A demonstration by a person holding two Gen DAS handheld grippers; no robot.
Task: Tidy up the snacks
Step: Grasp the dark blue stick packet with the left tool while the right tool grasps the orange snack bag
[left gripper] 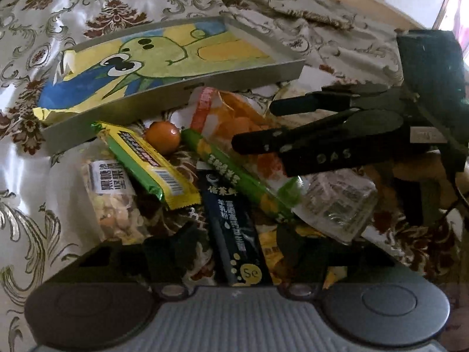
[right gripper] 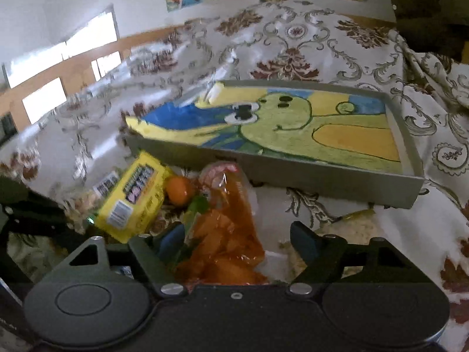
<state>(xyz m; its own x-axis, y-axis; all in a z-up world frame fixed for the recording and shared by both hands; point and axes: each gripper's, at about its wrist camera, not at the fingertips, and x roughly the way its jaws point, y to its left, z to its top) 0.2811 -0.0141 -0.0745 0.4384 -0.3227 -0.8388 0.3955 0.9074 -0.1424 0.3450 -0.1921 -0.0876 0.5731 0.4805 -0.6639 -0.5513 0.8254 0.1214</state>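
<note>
wall (right gripper: 58, 6): white | window (right gripper: 91, 33): bright | tablecloth (right gripper: 293, 44): floral damask

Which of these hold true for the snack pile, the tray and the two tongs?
1. The grey tray holds several snacks. False: only a frog drawing lines it.
2. A small orange fruit lies among the packets. True.
3. The right tongs are open over the orange snack bag. True.
4. The yellow bar lies inside the tray. False: it lies in the pile, in front of the tray.
5. The left tongs are clamped on the fruit. False: they are open over a dark sachet.
</note>
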